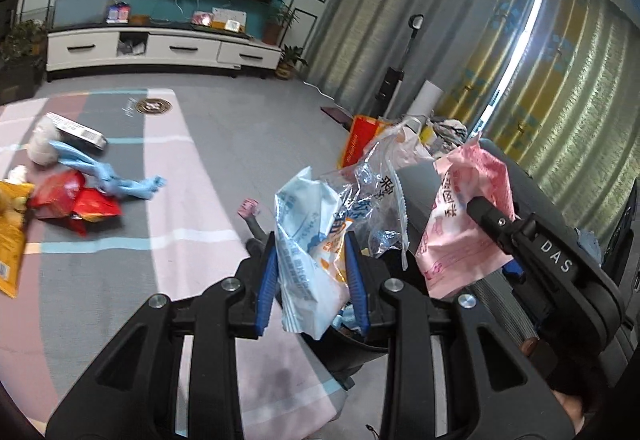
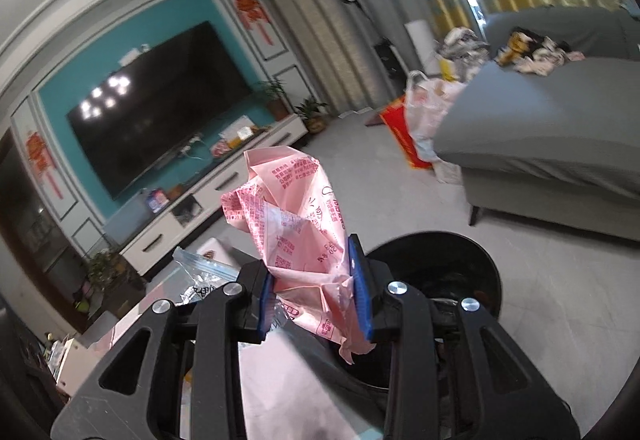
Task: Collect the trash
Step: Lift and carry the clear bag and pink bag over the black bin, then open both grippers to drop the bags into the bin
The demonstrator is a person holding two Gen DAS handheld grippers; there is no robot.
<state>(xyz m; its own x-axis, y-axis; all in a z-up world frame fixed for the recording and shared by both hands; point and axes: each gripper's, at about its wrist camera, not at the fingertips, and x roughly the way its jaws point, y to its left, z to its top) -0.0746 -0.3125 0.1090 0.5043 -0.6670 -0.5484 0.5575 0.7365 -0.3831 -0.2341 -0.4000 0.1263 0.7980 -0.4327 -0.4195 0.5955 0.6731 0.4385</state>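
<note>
My left gripper (image 1: 312, 272) is shut on a crumpled white-and-blue plastic wrapper (image 1: 310, 236) with a clear printed part, held above a dark bin (image 1: 360, 344) that is mostly hidden below it. My right gripper (image 2: 316, 288) is shut on a crumpled pink plastic wrapper (image 2: 296, 220), just left of the black round bin (image 2: 436, 272). In the left wrist view the right gripper shows with the pink wrapper (image 1: 460, 232), right beside the left one. More trash lies on the rug at the left: red snack bags (image 1: 72, 202), a yellow bag (image 1: 10, 236), a blue rag (image 1: 108, 176), a white wad (image 1: 42, 144).
A pink and grey rug (image 1: 180, 176) covers the floor. A white TV cabinet (image 1: 160, 48) and TV (image 2: 160, 120) stand on the far wall. A grey sofa (image 2: 540, 136) with clothes is at the right, bags (image 2: 424, 120) beside it. Curtains (image 1: 560, 80) hang behind.
</note>
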